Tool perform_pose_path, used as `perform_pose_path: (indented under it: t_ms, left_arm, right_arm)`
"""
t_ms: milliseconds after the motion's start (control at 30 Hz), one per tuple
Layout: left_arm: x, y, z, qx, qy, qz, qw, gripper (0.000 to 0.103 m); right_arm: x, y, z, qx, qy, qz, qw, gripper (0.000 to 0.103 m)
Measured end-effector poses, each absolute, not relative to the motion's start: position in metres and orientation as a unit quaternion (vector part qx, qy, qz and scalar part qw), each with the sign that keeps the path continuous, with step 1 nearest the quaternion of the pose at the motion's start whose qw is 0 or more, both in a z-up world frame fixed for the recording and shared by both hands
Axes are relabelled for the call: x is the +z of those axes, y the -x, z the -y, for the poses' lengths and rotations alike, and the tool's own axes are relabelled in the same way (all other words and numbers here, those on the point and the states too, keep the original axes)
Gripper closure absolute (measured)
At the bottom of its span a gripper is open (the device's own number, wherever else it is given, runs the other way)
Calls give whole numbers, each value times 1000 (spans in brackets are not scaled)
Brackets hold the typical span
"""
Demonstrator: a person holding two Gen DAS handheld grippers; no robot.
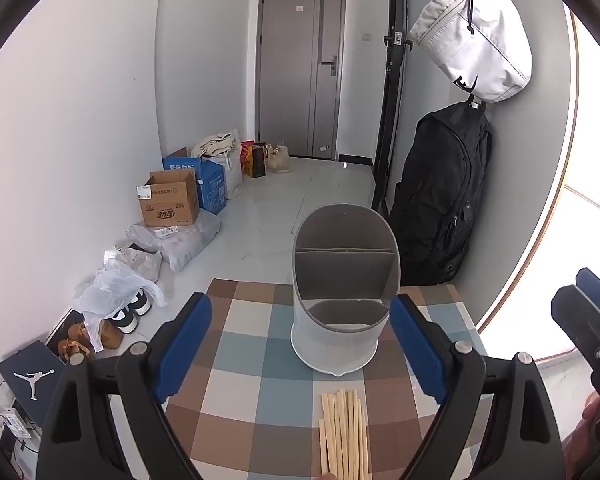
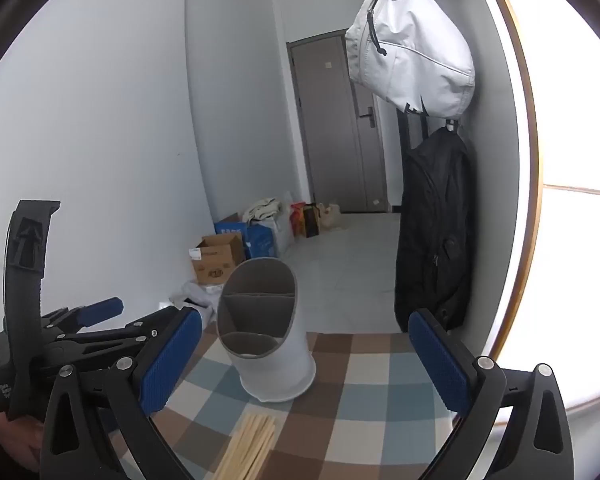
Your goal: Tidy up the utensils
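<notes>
A grey and white utensil holder (image 1: 342,300) with divided compartments stands upright on the checked tablecloth (image 1: 252,364). It also shows in the right wrist view (image 2: 266,332). A bundle of pale wooden chopsticks (image 1: 344,432) lies flat in front of it, also seen in the right wrist view (image 2: 250,444). My left gripper (image 1: 300,344) is open and empty, above the near side of the table, its fingers framing the holder. My right gripper (image 2: 304,360) is open and empty, to the right of the left one. The left gripper shows in the right wrist view (image 2: 116,320).
A black backpack (image 1: 440,200) and a white bag (image 1: 476,36) hang on the wall right of the table. Boxes (image 1: 172,200), bags and shoes (image 1: 128,312) line the floor at left. A grey door (image 1: 300,68) stands at the far end. A bright window (image 2: 580,200) is at right.
</notes>
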State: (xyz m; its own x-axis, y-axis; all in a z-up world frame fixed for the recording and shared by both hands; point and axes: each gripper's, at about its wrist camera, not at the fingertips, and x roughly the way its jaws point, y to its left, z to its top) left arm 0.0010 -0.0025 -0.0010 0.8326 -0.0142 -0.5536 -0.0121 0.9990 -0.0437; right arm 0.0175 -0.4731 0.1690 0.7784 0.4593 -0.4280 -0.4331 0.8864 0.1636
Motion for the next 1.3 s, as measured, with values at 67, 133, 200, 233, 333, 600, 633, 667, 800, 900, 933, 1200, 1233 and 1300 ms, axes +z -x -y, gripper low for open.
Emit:
perform_pose_path:
  t_ms: [67, 133, 200, 233, 333, 600, 633, 667, 800, 900, 933, 1200, 1233, 1300]
  left_arm:
    - [-1, 0, 5, -4, 16, -284, 959, 16]
    - [-3, 0, 11, -4, 14, -282, 959, 16]
    - [-3, 0, 9, -6, 18, -281, 960, 16]
    - [-5, 3, 10, -5, 20, -279, 960, 16]
    - [-2, 0, -1, -7, 37, -287, 957, 16]
    - [-1, 1, -2, -11, 38, -281, 959, 16]
    - [-1, 1, -2, -12, 39, -281, 959, 16]
    - [-1, 1, -2, -12, 40, -281, 959, 16]
    - [-1, 1, -3, -14, 43, -282, 958, 16]
    - [-2, 0, -3, -14, 45, -285, 957, 16]
    - [-2, 0, -3, -15, 46, -285, 957, 16]
    - [-2, 1, -2, -18, 44, -284, 958, 16]
    - [-2, 1, -1, -18, 43, -284, 958, 16]
    - [-2, 1, -1, -20, 44, -285, 957, 16]
  right_arm:
    - [168, -18, 472, 237, -27, -235, 942, 0]
    - [167, -20, 471, 238, -28, -240, 941, 0]
    - [169, -19, 476, 239, -31, -240, 940, 0]
    - [169, -19, 476, 239, -31, -240, 940, 0]
    - [167, -25, 479, 238, -30, -240, 940, 0]
    - [169, -20, 476, 233, -37, -234, 943, 0]
    - [169, -19, 475, 233, -36, -234, 943, 0]
    - [169, -19, 474, 234, -36, -234, 943, 0]
    - [168, -19, 475, 235, -40, -234, 943, 0]
    - [167, -21, 476, 232, -43, -236, 943, 0]
    - [166, -21, 477, 231, -44, -237, 943, 0]
    - [164, -19, 476, 232, -48, -241, 941, 0]
    - [164, -20, 476, 232, -49, -241, 941, 0]
    - [164, -20, 476, 232, -50, -241, 941, 0]
